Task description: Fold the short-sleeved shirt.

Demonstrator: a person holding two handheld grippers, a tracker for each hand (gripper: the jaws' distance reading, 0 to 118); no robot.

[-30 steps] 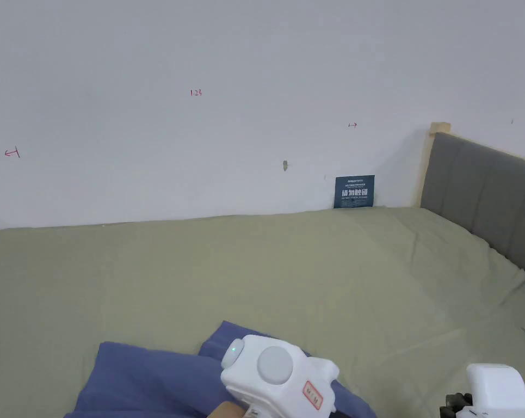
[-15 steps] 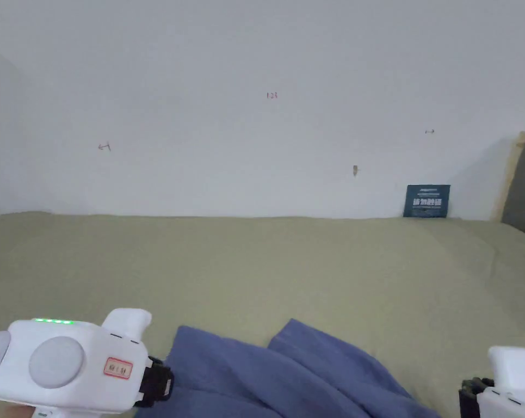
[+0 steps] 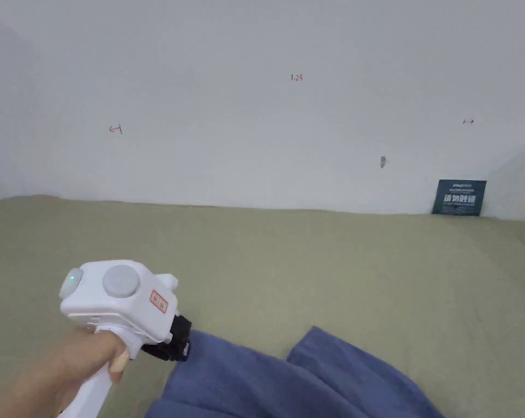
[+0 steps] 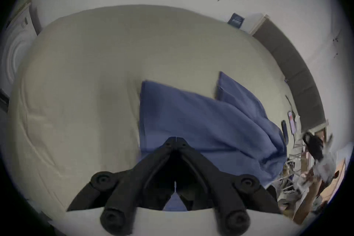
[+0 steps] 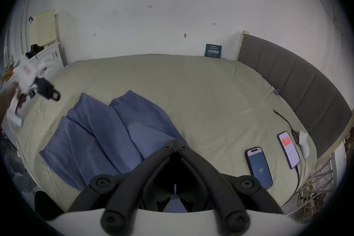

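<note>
Currently both jaw pairs closed, empty: left gripper (image 4: pixel 175 139) above shirt (image 4: pixel 201 121) edge, right gripper (image 5: pixel 175 142) over its near corner.

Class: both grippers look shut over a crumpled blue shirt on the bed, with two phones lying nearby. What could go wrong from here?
1. The shirt lies in ridges; folding it unflattened would likely lock in creases.
2. The right gripper has its jaws closed at the shirt's edge; a wide sweep could knock the phones.
3. The left gripper is blurred, so moving fast; it may snag cloth.
</note>
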